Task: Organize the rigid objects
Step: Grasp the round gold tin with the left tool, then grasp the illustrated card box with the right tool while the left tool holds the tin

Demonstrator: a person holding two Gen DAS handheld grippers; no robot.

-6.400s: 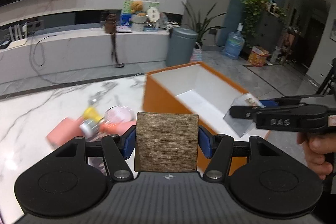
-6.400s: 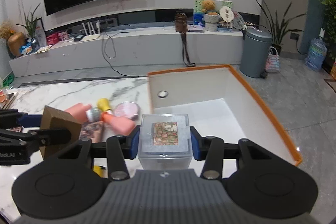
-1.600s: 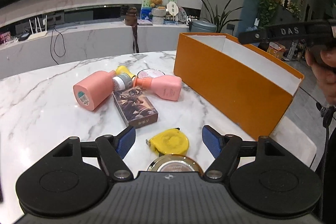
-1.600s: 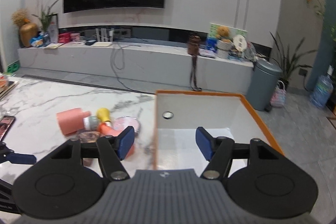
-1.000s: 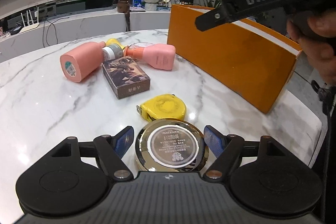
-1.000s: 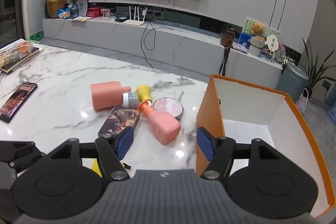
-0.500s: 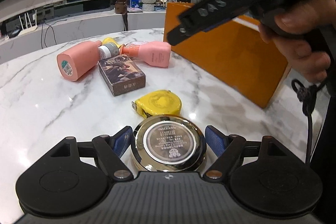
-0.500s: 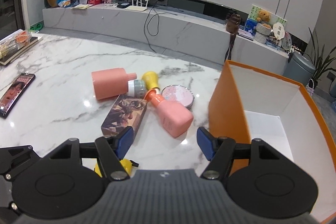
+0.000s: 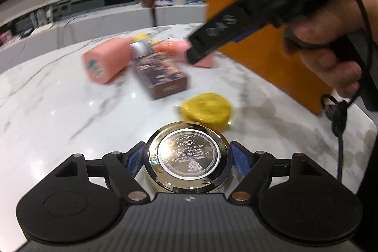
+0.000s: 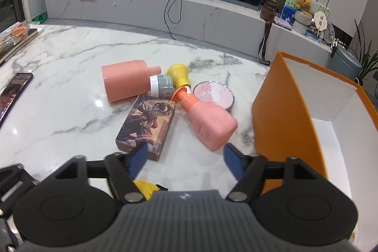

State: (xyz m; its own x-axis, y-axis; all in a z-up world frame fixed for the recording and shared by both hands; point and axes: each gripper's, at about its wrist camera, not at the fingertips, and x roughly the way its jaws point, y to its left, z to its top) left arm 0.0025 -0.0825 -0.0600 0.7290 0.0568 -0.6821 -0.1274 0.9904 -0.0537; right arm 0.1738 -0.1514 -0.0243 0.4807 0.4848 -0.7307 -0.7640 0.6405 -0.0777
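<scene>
Closing left gripper [image 9: 187,161]: we see its jaws just narrowed onto the round cushion foundation compact [image 9: 187,157], bottom centre, blue pads touching its sides.
Right gripper [image 10: 185,154]: we see jaws just widened, spread, empty, lower centre.
Ahead: pink bottle [image 10: 208,121], card box [image 10: 147,125], orange box [image 10: 283,110] at right.

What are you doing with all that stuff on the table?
A person is tidying items into the orange box. The left gripper has been closing its jaws around a round shiny gold compact on the white marble table. The right gripper, empty, jaws just opening, hovers near the pink bottle and the illustrated card box.
</scene>
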